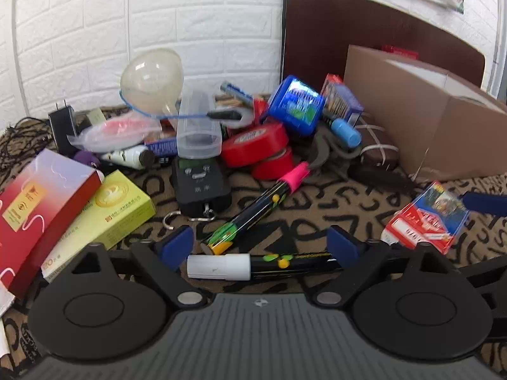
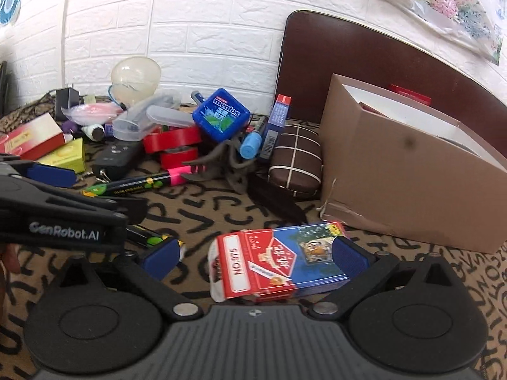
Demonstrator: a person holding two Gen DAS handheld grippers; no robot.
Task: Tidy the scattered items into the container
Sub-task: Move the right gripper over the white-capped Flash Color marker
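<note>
The cardboard box (image 2: 408,171), the container, stands at the right of both views on the patterned cloth (image 2: 253,215), its open top showing a white liner and something red inside, so a little seems to be stowed already. Most of the work is left, judging by the pile at centre: red tape rolls (image 1: 256,141), a blue mints tub (image 2: 221,114), a clear funnel (image 1: 152,77), a black handheld scale (image 1: 201,186), a pink-capped marker (image 1: 259,205) and boxes at the left. The left gripper (image 1: 259,248) has its jaws wide apart, with a white-capped marker (image 1: 253,264) lying crosswise between them, not yet pinched. The right gripper (image 2: 253,256) also stands open around a red-and-blue card pack (image 2: 275,261) at lower centre; the right pad looks to be touching it, the left well apart.
</note>
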